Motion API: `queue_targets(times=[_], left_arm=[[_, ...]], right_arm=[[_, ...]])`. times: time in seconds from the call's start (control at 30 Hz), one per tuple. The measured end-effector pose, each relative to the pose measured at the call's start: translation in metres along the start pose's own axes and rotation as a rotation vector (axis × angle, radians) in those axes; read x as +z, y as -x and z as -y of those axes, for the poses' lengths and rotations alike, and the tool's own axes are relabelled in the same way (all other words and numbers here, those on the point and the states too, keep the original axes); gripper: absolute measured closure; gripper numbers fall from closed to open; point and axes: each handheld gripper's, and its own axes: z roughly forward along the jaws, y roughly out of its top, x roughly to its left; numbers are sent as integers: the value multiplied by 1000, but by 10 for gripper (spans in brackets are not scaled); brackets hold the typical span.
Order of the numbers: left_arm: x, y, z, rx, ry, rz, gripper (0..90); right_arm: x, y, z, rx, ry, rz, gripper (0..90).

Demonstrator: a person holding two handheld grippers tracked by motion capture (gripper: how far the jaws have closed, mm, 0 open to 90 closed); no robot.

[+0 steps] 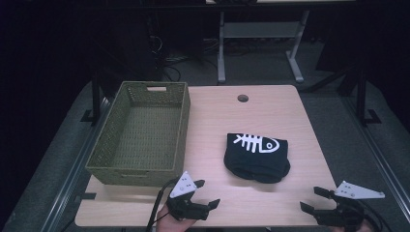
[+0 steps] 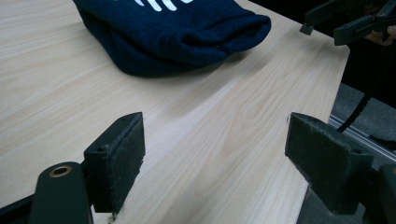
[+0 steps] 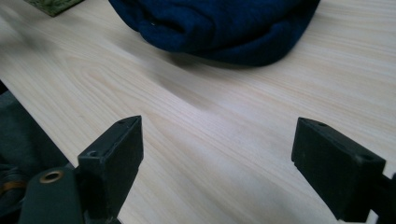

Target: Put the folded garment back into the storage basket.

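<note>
overhead forward-down; gripper views low, sharing garment (image 2: pixel 177 32)

Folded dark garment (image 1: pixel 256 157): top edge cuts it off in left gripper view (image 2: pixel 177 35) and right gripper view (image 3: pixel 219 28); white print mostly out of frame in left gripper view. Layers underneath garment hidden. Woven basket (image 1: pixel 140 133): only blurred corner in right gripper view (image 3: pixel 51 4), left of garment. Hands below garment cropped by bottom edge in high view. Room beyond table too dark to read.

left claw (image 1: pixel 206 192) spread wide, near edge | right claw (image 1: pixel 312 198) spread wide, near edge
</note>
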Motion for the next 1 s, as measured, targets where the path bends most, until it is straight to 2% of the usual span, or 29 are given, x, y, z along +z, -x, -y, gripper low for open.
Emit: queue_targets(times=[0.1,0.17,0.47,0.67,1.0], left_arm=[[2,0,-2,1,-6,3,196],[4,0,-4,-4,-9,2,196],[14,-3,-23,12,20,-10,195],[24,-5,-34,10,27,5,194],[43,-11,-50,-2,30,20,194]], right_arm=[[2,1,-7,13,-4,-44,147],[2,2,-13,18,-9,-30,149],[5,3,-37,-26,11,-53,148],[12,5,-49,-31,-26,-62,151],[16,12,-66,-40,-36,-58,145]])
